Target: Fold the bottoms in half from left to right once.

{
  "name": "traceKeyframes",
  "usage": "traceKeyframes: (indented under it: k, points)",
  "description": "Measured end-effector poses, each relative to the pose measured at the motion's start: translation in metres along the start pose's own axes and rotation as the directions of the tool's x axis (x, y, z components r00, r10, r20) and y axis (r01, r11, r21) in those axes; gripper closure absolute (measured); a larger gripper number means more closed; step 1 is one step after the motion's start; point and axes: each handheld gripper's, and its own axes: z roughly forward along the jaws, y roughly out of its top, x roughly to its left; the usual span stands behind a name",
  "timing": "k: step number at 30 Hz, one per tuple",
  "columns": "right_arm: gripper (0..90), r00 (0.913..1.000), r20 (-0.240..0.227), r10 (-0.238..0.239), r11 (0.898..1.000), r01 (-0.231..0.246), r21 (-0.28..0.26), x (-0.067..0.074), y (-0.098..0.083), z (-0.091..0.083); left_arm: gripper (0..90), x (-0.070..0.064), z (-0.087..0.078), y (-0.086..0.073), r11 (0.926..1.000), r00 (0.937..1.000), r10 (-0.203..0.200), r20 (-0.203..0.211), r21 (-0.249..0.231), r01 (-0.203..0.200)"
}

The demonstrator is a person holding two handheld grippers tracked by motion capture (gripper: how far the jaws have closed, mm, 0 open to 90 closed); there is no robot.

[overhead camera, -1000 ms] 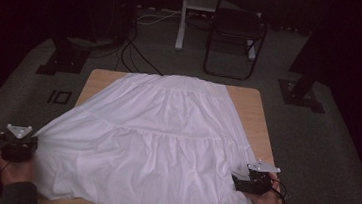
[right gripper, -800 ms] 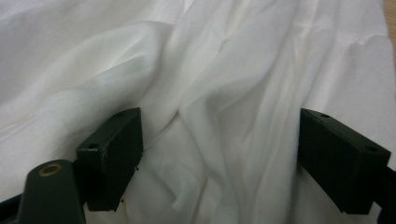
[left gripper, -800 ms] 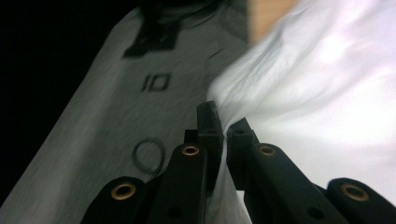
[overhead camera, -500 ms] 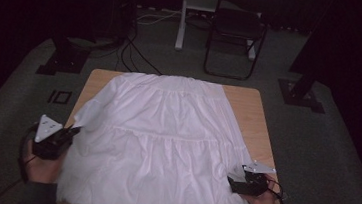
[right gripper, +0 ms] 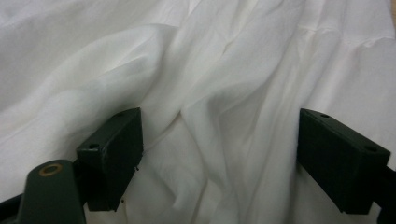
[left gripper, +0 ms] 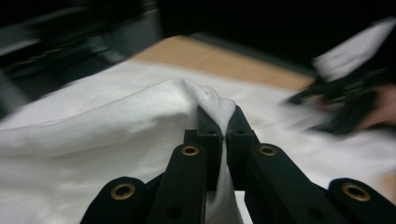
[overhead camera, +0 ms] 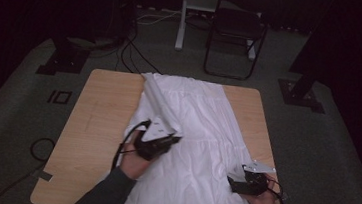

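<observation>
Wooden table (overhead camera: 96,124) on grey carpet (overhead camera: 12,116), dark room, black folding chair (overhead camera: 235,37) behind, white skirt (overhead camera: 201,129) spread, left gripper (overhead camera: 168,140) pinching its fold, right gripper (overhead camera: 234,183) jaws wide apart over cloth

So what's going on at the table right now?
A person is folding a white garment on the wooden table. The left tongs are shut on a pinch of its left edge, lifted over the middle of the cloth. The right tongs are open, jaws wide apart over the fabric near the table's front right corner.
</observation>
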Motion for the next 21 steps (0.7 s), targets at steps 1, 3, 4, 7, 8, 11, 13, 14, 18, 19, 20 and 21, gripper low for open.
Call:
traceKeyframes:
  k: [1, 3, 4, 7, 8, 11, 13, 14, 18, 19, 20, 21]
  points:
    - [16.4, 1.0000, 0.001, 0.000, 1.000, 0.000, 0.000, 0.000, 0.000, 0.000, 87.9, -0.009, 0.014, 0.002, 0.9999, 0.9993, 0.001, 0.037, 0.013, -0.002]
    - [20.2, 0.9999, 0.015, 0.000, 1.000, 0.000, -0.002, 0.000, 0.000, 0.000, 87.7, -0.014, 0.023, 0.002, 0.9994, 0.9987, 0.010, 0.050, 0.031, -0.011]
    - [21.2, 0.9998, 0.021, -0.003, 1.000, 0.003, -0.004, 0.000, 0.000, -0.001, 86.6, -0.025, 0.046, -0.005, 0.9957, 0.9967, 0.017, 0.080, 0.089, -0.025]
    - [31.1, 0.9993, 0.034, 0.014, 1.000, -0.014, 0.001, -0.001, 0.001, -0.003, 69.9, -0.029, 0.063, -0.017, 0.9909, 0.9917, -0.004, 0.129, 0.134, -0.013]
    - [36.9, 0.9992, 0.036, 0.019, 1.000, -0.019, 0.003, -0.002, 0.001, -0.004, 65.1, -0.028, 0.063, -0.025, 0.9912, 0.9931, 0.004, 0.117, 0.131, -0.020]
    - [41.5, 0.9975, 0.021, 0.067, 0.998, -0.067, 0.004, -0.007, 0.004, -0.009, 58.8, -0.017, 0.043, -0.031, 0.9946, 0.9967, -0.008, 0.081, 0.104, 0.000]
    - [42.8, 0.9965, 0.020, 0.081, 0.997, -0.081, -0.008, -0.007, 0.009, -0.014, 57.5, -0.007, 0.026, -0.035, 0.9947, 0.9999, -0.004, 0.013, 0.102, 0.002]
    - [43.6, 0.9963, 0.026, 0.083, 0.996, -0.082, -0.025, -0.005, 0.013, -0.019, 57.3, -0.004, 0.019, -0.037, 0.9942, 0.9999, 0.001, -0.013, 0.107, 0.000]
    - [46.4, 0.9980, 0.020, 0.060, 0.995, -0.058, -0.085, 0.009, 0.031, -0.033, 56.9, 0.015, -0.013, -0.060, 0.9904, 0.9914, -0.020, -0.130, 0.133, 0.037]
    - [46.4, 0.9980, 0.020, 0.060, 0.995, -0.058, -0.085, 0.009, 0.031, -0.033, 56.8, 0.015, -0.013, -0.060, 0.9904, 0.9914, -0.020, -0.130, 0.133, 0.037]
    - [46.6, 0.9995, 0.013, 0.029, 0.994, -0.027, -0.105, 0.020, 0.041, -0.038, 56.5, 0.022, -0.026, -0.076, 0.9839, 0.9822, -0.033, -0.185, 0.167, 0.064]
    - [46.6, 0.9995, 0.013, 0.029, 0.994, -0.027, -0.105, 0.020, 0.041, -0.038, 56.5, 0.022, -0.026, -0.076, 0.9839, 0.9822, -0.033, -0.185, 0.167, 0.064]
